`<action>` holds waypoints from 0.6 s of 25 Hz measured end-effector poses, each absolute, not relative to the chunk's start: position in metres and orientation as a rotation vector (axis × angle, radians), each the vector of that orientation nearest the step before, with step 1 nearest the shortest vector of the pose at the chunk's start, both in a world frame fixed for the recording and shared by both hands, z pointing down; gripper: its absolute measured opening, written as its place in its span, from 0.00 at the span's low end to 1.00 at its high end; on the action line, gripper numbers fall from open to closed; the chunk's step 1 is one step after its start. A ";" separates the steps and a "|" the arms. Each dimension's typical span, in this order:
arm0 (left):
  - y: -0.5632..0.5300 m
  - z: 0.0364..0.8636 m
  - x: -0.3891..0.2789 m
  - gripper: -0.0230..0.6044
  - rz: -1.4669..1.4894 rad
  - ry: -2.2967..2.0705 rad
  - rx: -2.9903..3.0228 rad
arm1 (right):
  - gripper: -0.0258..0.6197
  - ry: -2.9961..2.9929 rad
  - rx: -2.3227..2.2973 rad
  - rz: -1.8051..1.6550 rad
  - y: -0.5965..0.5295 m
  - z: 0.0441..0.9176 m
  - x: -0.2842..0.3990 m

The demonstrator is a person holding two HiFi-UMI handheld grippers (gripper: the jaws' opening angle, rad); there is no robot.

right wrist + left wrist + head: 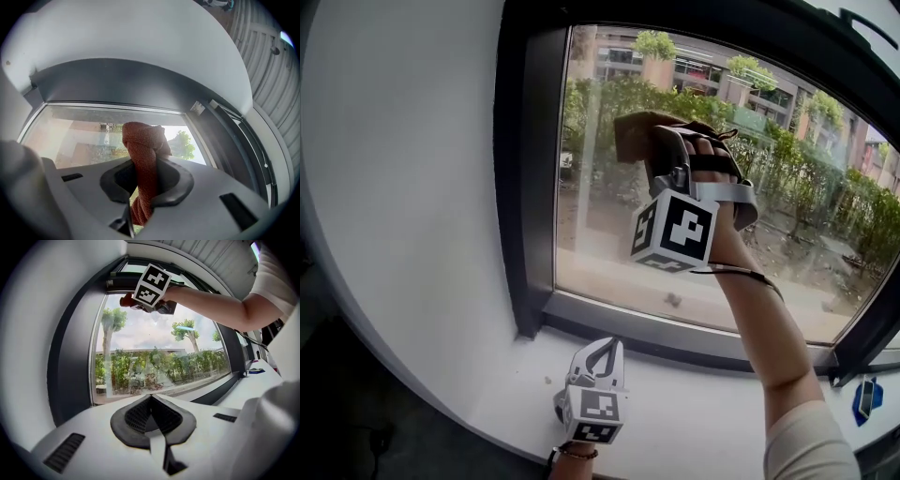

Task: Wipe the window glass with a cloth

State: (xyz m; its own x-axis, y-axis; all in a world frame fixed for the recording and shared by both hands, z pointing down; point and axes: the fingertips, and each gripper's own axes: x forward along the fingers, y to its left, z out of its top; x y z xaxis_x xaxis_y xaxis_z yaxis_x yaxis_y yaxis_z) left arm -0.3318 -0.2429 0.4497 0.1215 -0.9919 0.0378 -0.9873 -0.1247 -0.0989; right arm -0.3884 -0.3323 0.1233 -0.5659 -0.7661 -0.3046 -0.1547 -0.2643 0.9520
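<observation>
The window glass is set in a dark frame. My right gripper is raised in front of the upper middle of the pane, shut on a rust-brown cloth that is bunched at the glass. In the right gripper view the cloth sticks up between the pads of that gripper, near the top frame. My left gripper rests low on the white sill, shut and holding nothing. The left gripper view looks over that gripper's own tips up at the right gripper's marker cube.
A white wall runs left of the frame. A small blue object lies on the sill at the far right. Through the glass I see hedges, trees and buildings. A cable trails along the person's right forearm.
</observation>
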 end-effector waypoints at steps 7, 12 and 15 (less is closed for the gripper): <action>-0.238 0.444 -0.331 0.07 -0.154 2.043 -2.310 | 0.15 -1.641 1.082 -1.805 -0.332 0.171 -0.388; -0.236 0.443 -0.340 0.07 -0.136 2.075 -2.294 | 0.15 -1.754 1.057 -1.728 -0.333 0.222 -0.387; -0.235 0.444 -0.345 0.07 -0.128 2.089 -2.287 | 0.15 -1.803 1.030 -1.677 -0.332 0.254 -0.386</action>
State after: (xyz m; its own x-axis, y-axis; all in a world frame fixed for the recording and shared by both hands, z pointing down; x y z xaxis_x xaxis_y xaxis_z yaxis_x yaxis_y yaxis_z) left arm -0.3449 -0.2350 0.4437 0.0888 -0.9955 0.0330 -0.9920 -0.0914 -0.0866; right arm -0.3862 -0.3323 0.2544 -0.6086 -0.7790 -0.1510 -0.2067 -0.0280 0.9780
